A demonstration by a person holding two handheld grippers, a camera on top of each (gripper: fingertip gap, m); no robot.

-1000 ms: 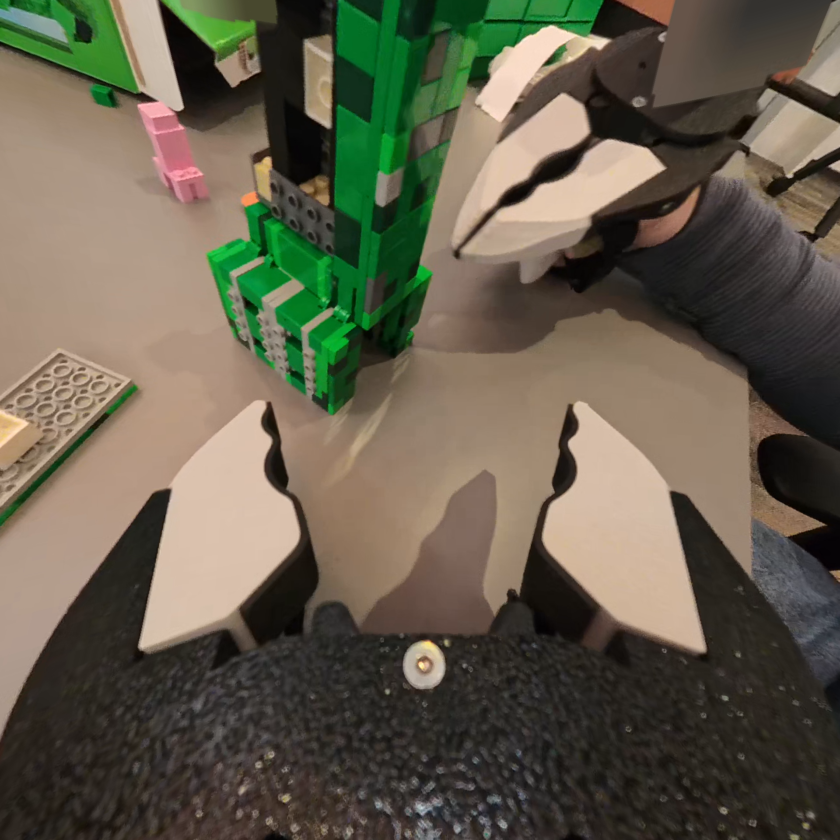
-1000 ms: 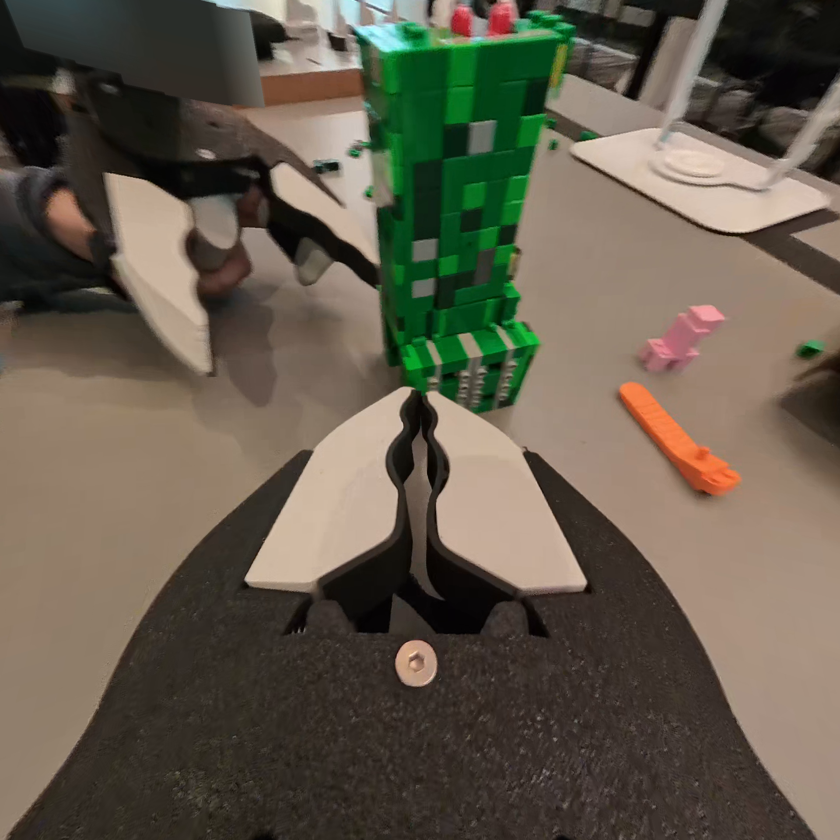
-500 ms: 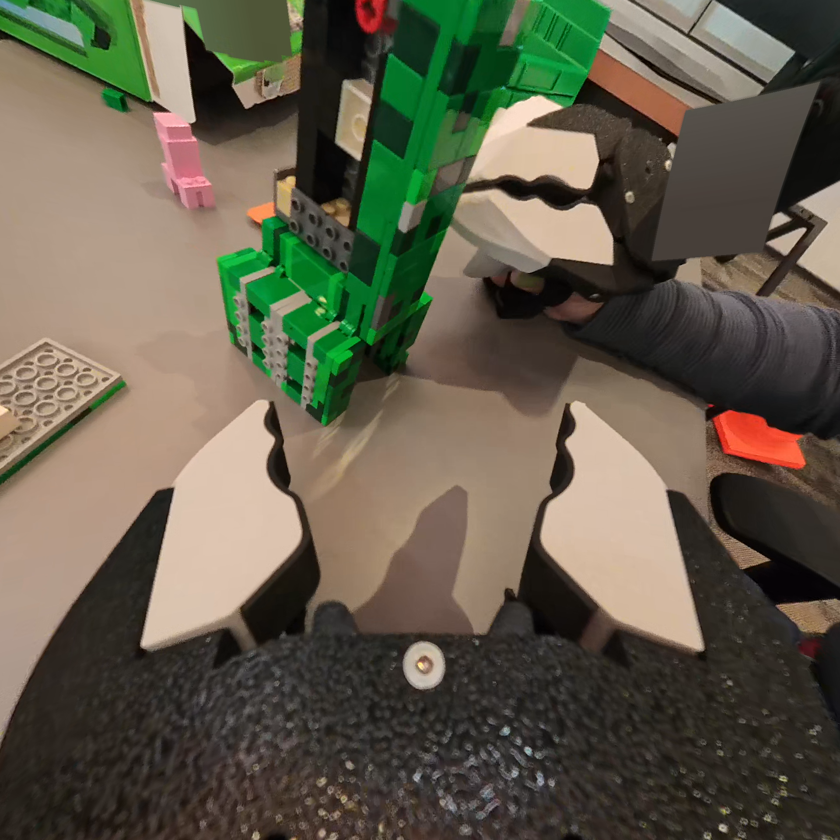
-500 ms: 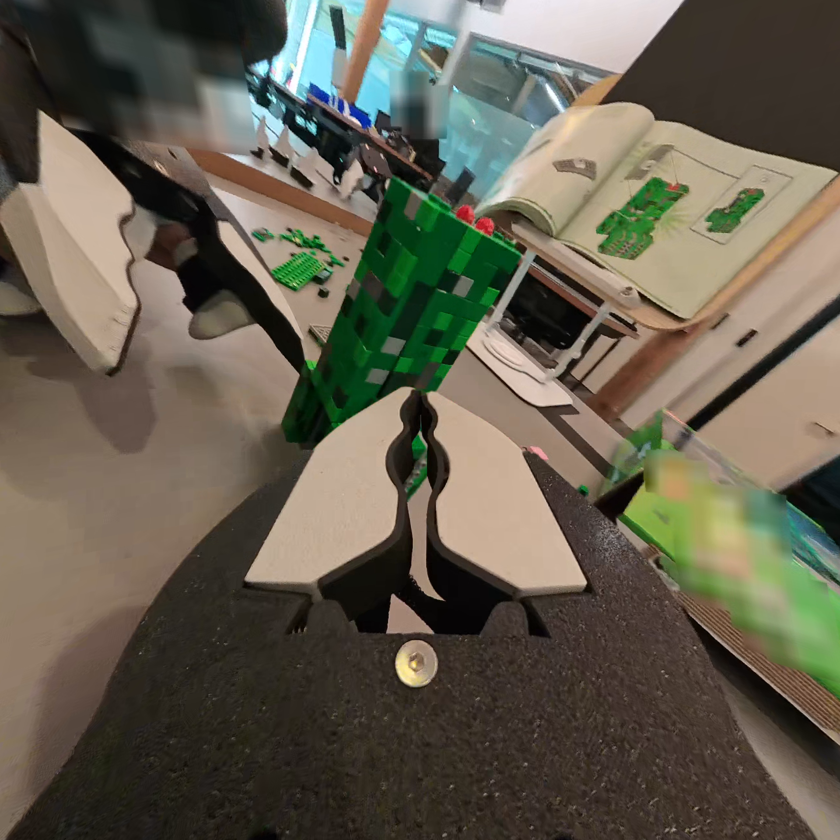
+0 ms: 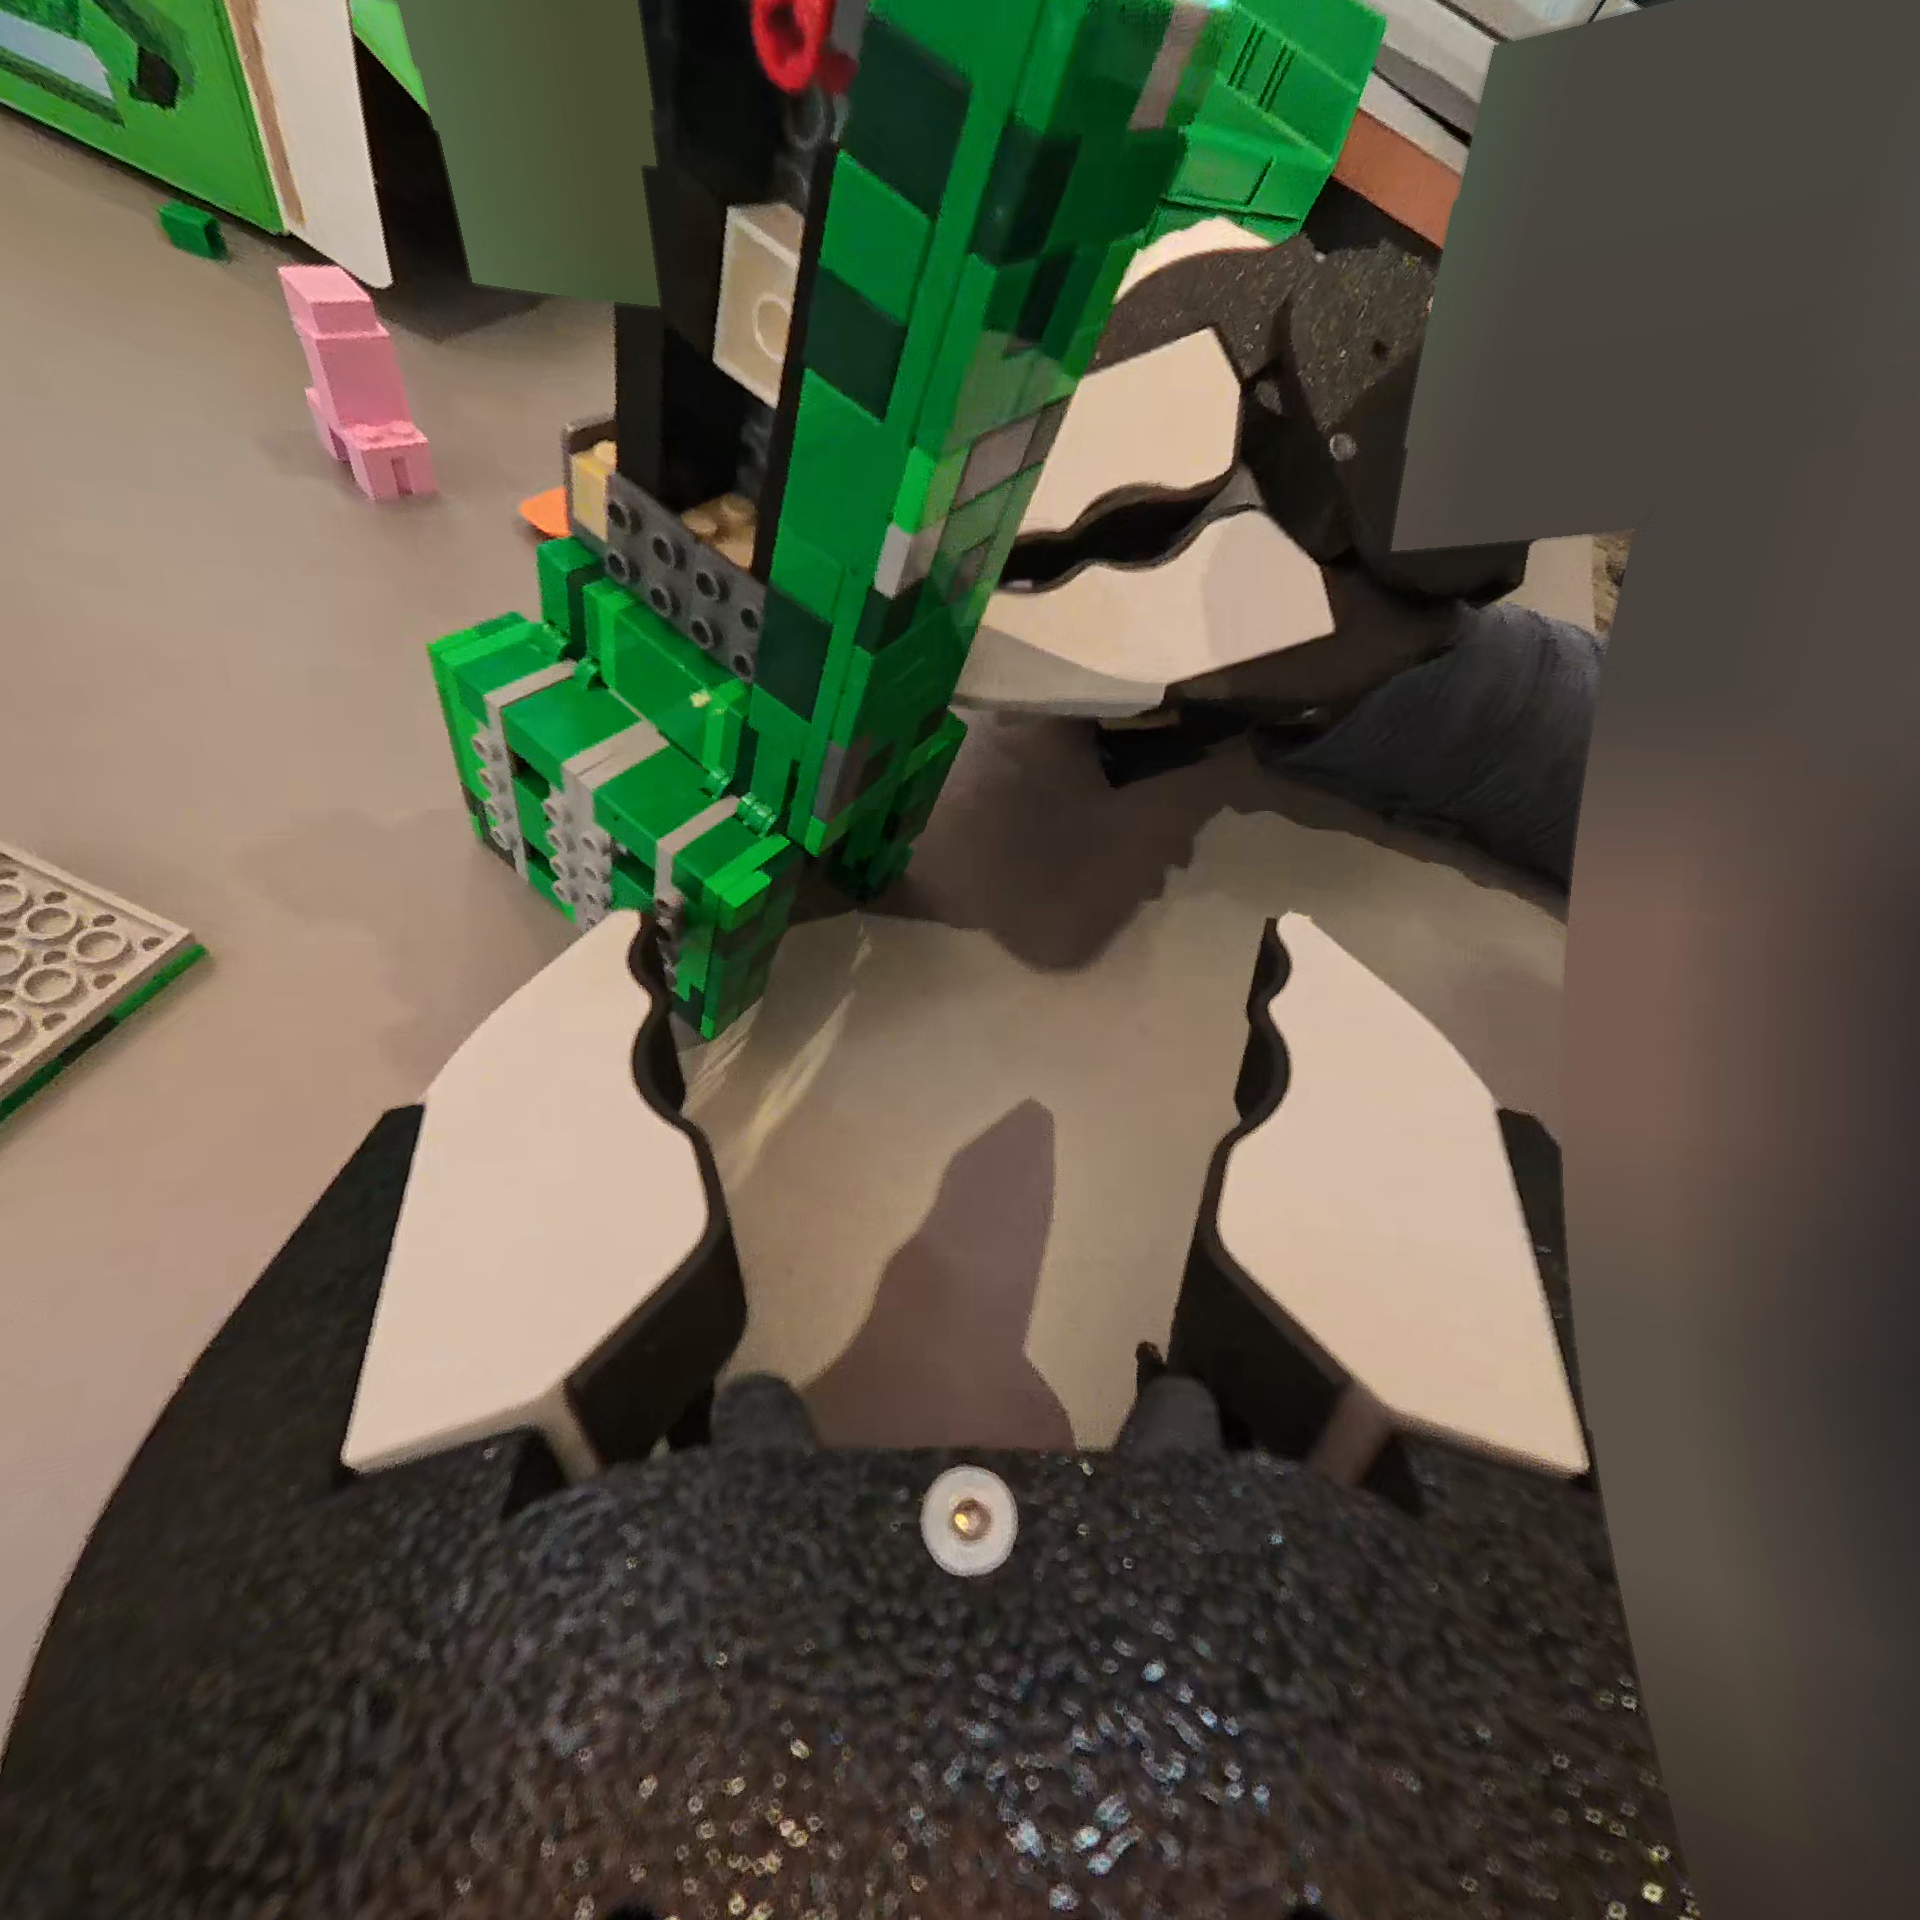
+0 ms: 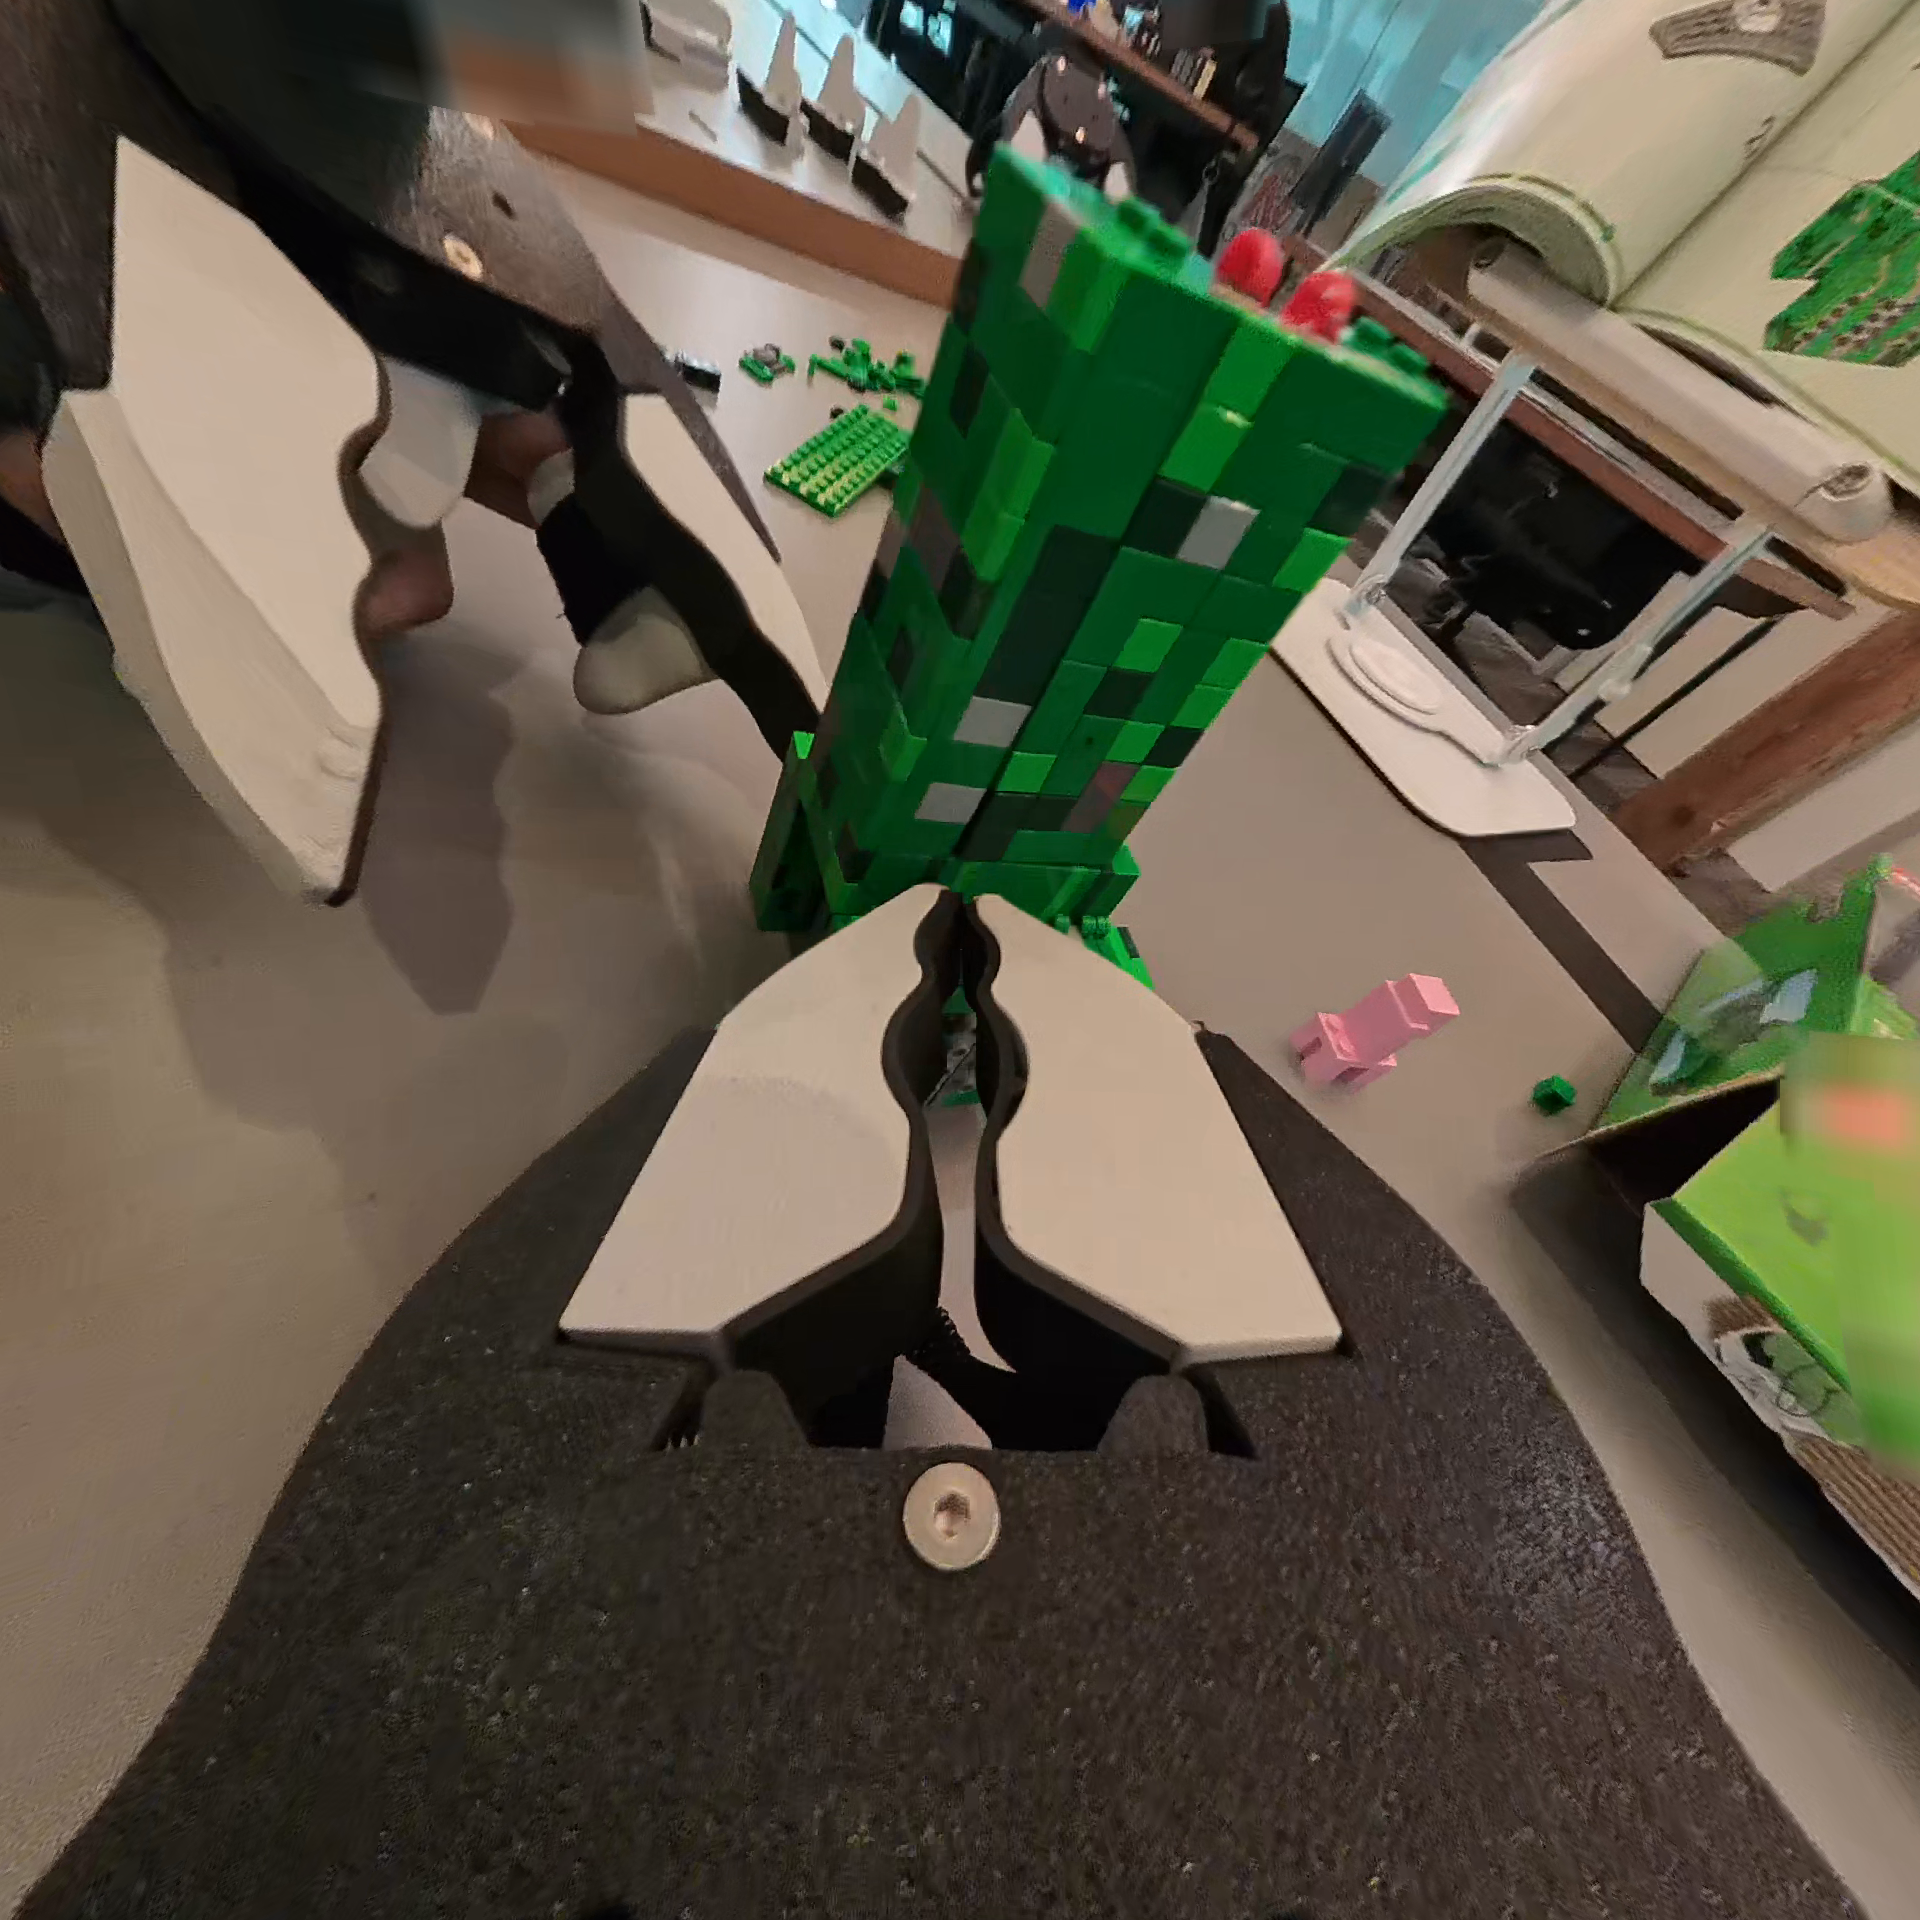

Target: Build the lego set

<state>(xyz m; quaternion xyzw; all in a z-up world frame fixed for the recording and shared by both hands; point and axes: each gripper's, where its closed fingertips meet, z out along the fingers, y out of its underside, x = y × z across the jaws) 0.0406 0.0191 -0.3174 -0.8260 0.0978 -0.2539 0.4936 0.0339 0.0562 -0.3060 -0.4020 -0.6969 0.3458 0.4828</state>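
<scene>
Checkered green, dark-green and grey brick tower [image 6: 1081, 582]; pink brick pig [image 6: 1371, 1029].

One tall green brick tower [image 5: 914, 436], one pink brick pig [image 5: 358, 400], one grey studded baseplate [image 5: 62, 977], one green baseplate [image 6: 836, 457]. Two grippers [image 5: 951, 951] [image 6: 961, 914], two red knobs [image 6: 1288, 286] atop tower. One loose green brick [image 6: 1553, 1093], one open booklet [image 6: 1683, 156].
</scene>
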